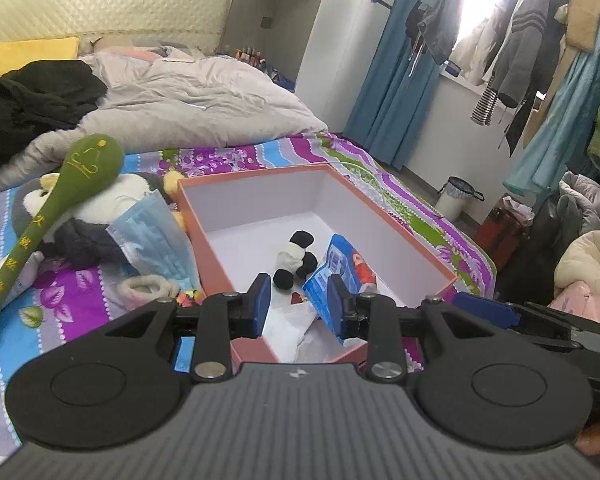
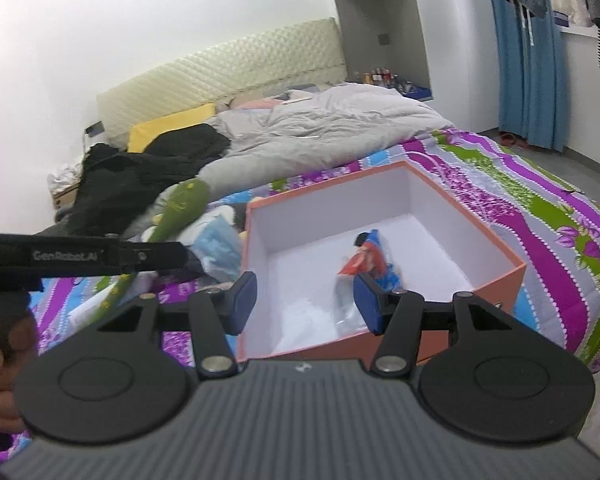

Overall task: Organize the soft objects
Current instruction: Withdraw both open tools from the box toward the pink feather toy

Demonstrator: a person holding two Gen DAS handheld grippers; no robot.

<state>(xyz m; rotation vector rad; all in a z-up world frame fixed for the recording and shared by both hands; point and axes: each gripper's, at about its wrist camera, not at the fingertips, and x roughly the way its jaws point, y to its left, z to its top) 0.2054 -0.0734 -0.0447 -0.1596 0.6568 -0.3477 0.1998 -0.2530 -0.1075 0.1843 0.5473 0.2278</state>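
Note:
An orange box (image 1: 204,240) with a white inside stands open on the bed; it also shows in the right wrist view (image 2: 500,248). Inside lie a small panda plush (image 1: 296,258), a blue and red packet (image 1: 340,268) (image 2: 370,258) and white tissue (image 1: 292,324). Left of the box lie a green plush stick (image 1: 60,188) (image 2: 180,208), a penguin plush (image 1: 88,216), a blue face mask (image 1: 156,232) (image 2: 220,244) and a small fluffy item (image 1: 148,286). My left gripper (image 1: 298,306) is open over the box's near edge. My right gripper (image 2: 304,304) is open and empty above the box's near edge.
The bed has a flowered sheet (image 1: 236,156), a grey duvet (image 1: 188,100), black clothes (image 1: 36,96) and a yellow pillow (image 1: 28,54). Clothes hang on a rack (image 1: 540,60) at the right. A bin (image 1: 456,196) stands on the floor.

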